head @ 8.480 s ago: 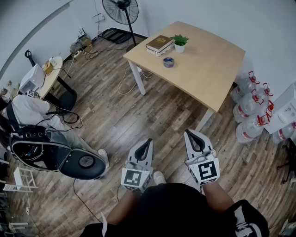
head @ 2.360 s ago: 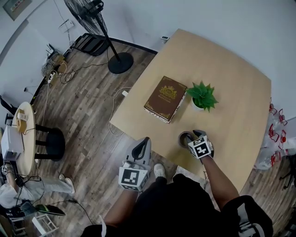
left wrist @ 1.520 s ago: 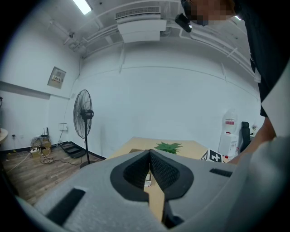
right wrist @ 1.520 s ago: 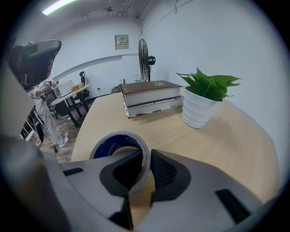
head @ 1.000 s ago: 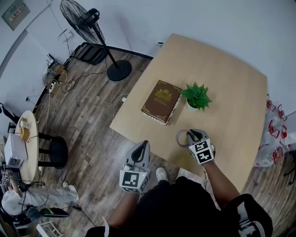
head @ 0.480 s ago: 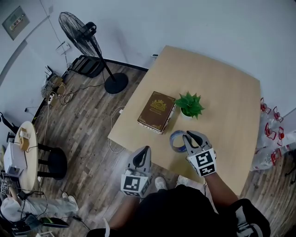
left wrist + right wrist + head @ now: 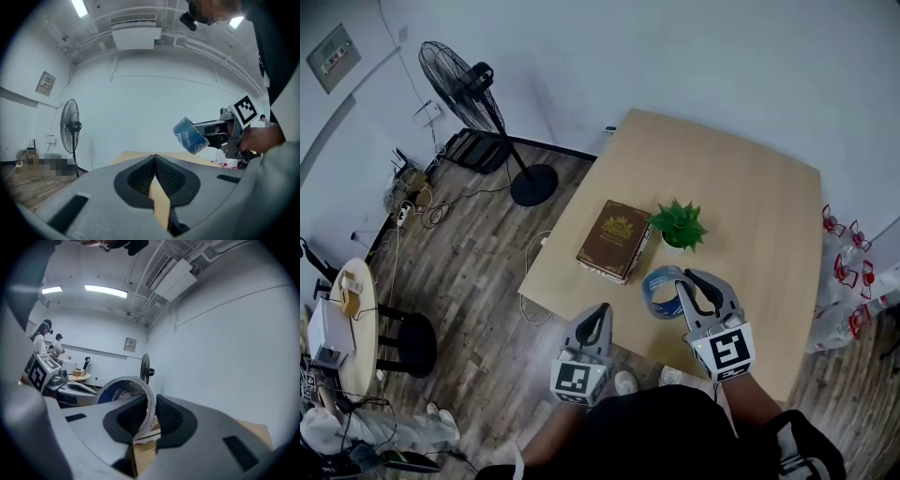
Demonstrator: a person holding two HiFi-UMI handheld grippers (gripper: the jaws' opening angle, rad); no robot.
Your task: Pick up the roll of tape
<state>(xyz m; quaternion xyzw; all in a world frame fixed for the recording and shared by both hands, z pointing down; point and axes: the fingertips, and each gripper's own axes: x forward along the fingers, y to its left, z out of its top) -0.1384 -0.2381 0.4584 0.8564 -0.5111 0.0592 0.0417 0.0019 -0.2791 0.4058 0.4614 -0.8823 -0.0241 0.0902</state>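
Gripping the blue roll of tape [image 7: 661, 291] with the right gripper [image 7: 692, 281], jaws pinched on the ring's wall, one inside and one outside. Held in the air above the near edge of the wooden table [image 7: 750, 197], clear of its top, in front of the brown book [image 7: 614, 241] and the potted plant [image 7: 677, 225]. Pointing about level, forearm stretched forward, marker cube facing up. Carrying the left gripper [image 7: 600, 314] alongside, short of the table's edge, jaws together on nothing, aimed roughly level too.

Right hand-held gripper [image 7: 696, 281] aloft, jaws narrow
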